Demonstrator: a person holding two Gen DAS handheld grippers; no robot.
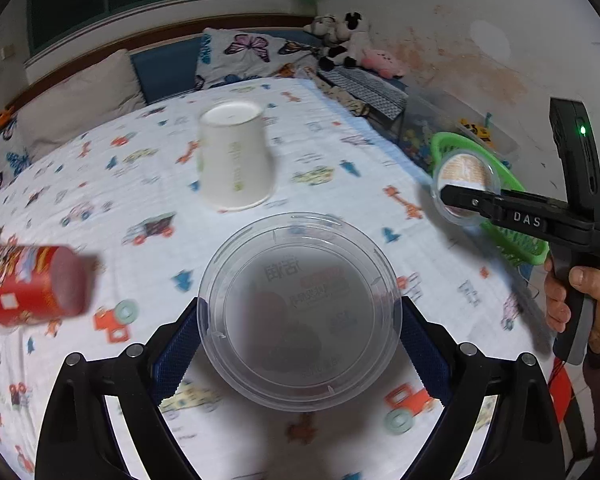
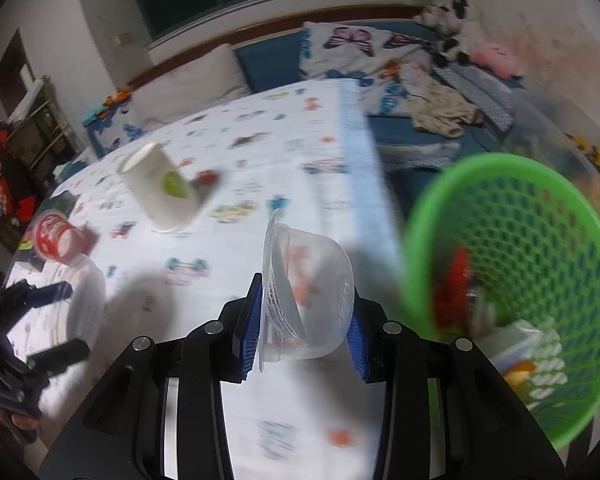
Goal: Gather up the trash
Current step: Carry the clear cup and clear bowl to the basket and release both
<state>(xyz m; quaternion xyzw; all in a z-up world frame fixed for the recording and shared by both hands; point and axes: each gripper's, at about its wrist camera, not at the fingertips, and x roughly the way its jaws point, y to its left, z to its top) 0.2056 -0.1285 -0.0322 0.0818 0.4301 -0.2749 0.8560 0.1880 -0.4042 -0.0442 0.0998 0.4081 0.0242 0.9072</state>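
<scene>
My left gripper [image 1: 300, 304] is shut on a clear round plastic tub [image 1: 300, 344], its blue pads pressing both sides of the rim. My right gripper [image 2: 306, 298] is shut on a small clear plastic cup [image 2: 320, 280] lying sideways between the pads. The left wrist view shows that small cup [image 1: 466, 176] and the right gripper [image 1: 446, 194] in front of the green mesh basket [image 1: 452, 140]. In the right wrist view the basket [image 2: 500, 160] stands close on the right with trash inside. An upturned white paper cup [image 1: 234, 160] and a red cup [image 1: 32, 284] lie on the patterned cloth.
The cloth-covered table [image 2: 340, 140] ends at an edge just left of the basket. Behind it are a bed with pillows [image 1: 244, 56] and plush toys [image 1: 340, 40]. A person's hand [image 1: 580, 292] grips the right handle. The left gripper [image 2: 68, 320] and its tub [image 2: 86, 304] show at far left.
</scene>
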